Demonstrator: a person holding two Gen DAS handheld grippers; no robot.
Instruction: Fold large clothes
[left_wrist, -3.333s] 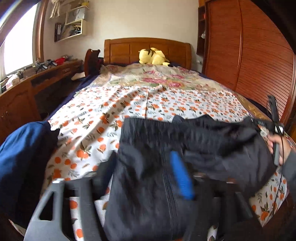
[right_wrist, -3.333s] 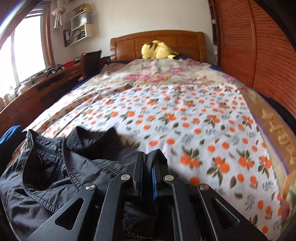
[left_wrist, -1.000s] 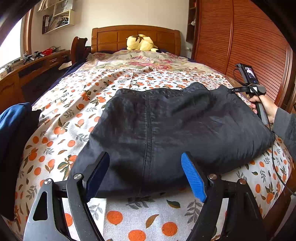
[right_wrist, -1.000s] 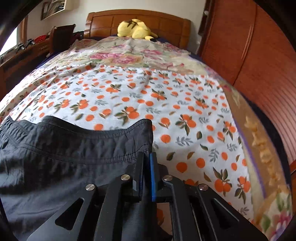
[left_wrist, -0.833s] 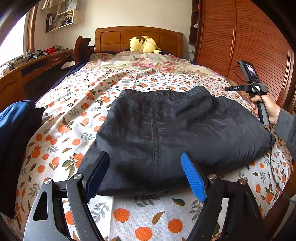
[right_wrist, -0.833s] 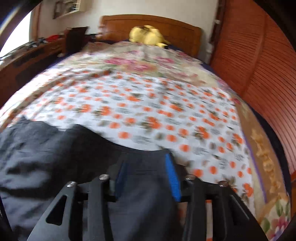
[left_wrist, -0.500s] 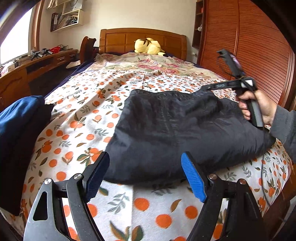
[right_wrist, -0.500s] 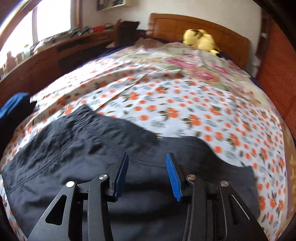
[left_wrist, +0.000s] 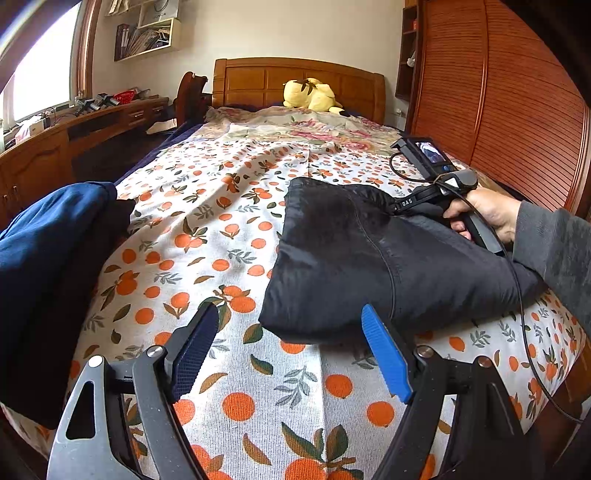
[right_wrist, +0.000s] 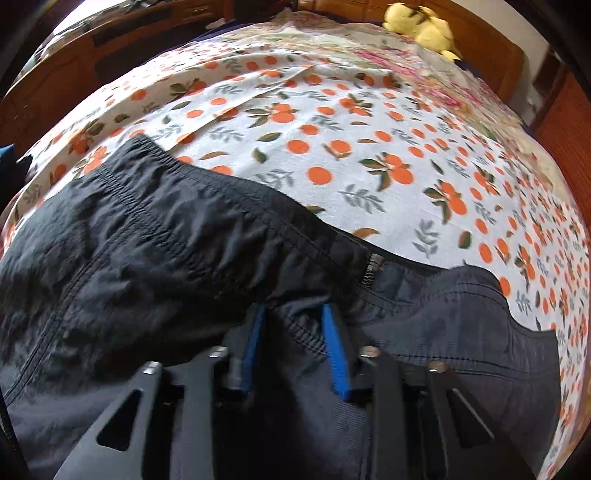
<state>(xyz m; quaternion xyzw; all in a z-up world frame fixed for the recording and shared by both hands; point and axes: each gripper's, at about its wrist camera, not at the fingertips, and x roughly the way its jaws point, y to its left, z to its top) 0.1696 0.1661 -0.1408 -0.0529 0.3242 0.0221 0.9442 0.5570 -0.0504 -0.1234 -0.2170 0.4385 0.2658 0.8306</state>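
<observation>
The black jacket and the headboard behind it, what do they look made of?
Black folded jacket: probably thin woven synthetic such as nylon, matte with a faint sheen, finely crinkled, with stitched seams. Brown panelled headboard: wood or wood veneer, with a glossy varnished look.

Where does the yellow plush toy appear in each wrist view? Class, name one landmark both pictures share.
Left wrist view: the yellow plush toy sits upper centre, against the wooden headboard.
Right wrist view: the plush toy lies at the top edge, right of centre, partly cut off.
Shared landmark: the black garment on the orange-print bedsheet.
</observation>
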